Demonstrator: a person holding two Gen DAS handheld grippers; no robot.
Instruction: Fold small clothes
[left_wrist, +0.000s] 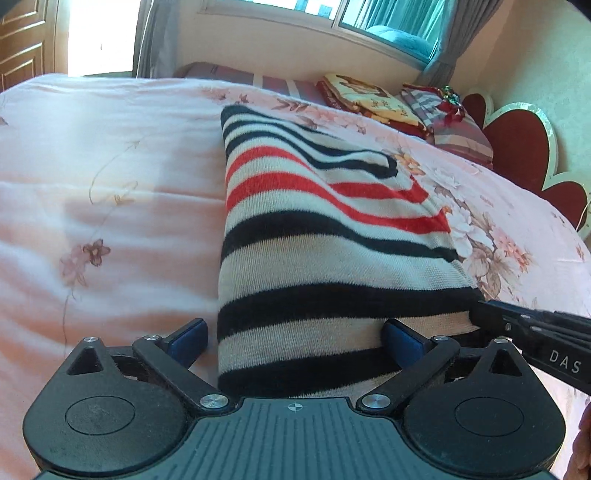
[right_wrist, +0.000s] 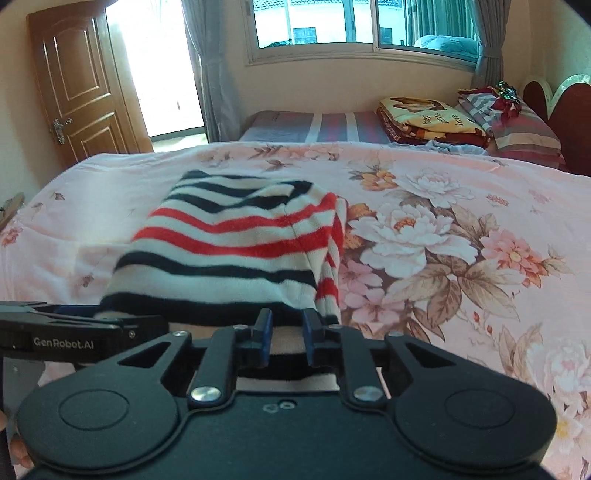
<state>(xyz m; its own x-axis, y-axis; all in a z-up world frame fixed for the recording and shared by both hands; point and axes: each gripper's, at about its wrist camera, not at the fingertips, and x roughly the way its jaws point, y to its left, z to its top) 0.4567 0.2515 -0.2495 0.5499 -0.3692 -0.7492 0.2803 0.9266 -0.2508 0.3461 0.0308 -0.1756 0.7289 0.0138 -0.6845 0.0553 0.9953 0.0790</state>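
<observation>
The left gripper (left_wrist: 293, 341) has its jaws spread wide, with the near hem of the striped sweater (left_wrist: 317, 236) lying between them; the blue pads (left_wrist: 188, 334) stand apart from the cloth on the left side, while the right pad sits against the knit. The right gripper (right_wrist: 286, 332) has its jaws drawn close together, with a narrow gap showing between the blue pads (right_wrist: 263, 330); the sweater's near edge lies across them, but whether cloth is pinched there cannot be told. Each gripper shows in the other's view, at the sweater's near corners.

The sweater (right_wrist: 236, 251), banded in black, white and red, is folded into a long strip running away from both grippers. It lies on a pink flowered bedspread (left_wrist: 92, 192), with a sleeve edge hanging along its right side in the right wrist view.

Beyond the bedspread (right_wrist: 461, 236) sits a striped mattress (right_wrist: 325, 125). On it are a folded yellow and red blanket (right_wrist: 424, 118) and a stack of striped bedding (right_wrist: 517, 125). A red headboard (left_wrist: 524, 147) stands to the right. On the far wall are a window (right_wrist: 332, 26) with grey curtains and a wooden door (right_wrist: 77, 85) to the left.
</observation>
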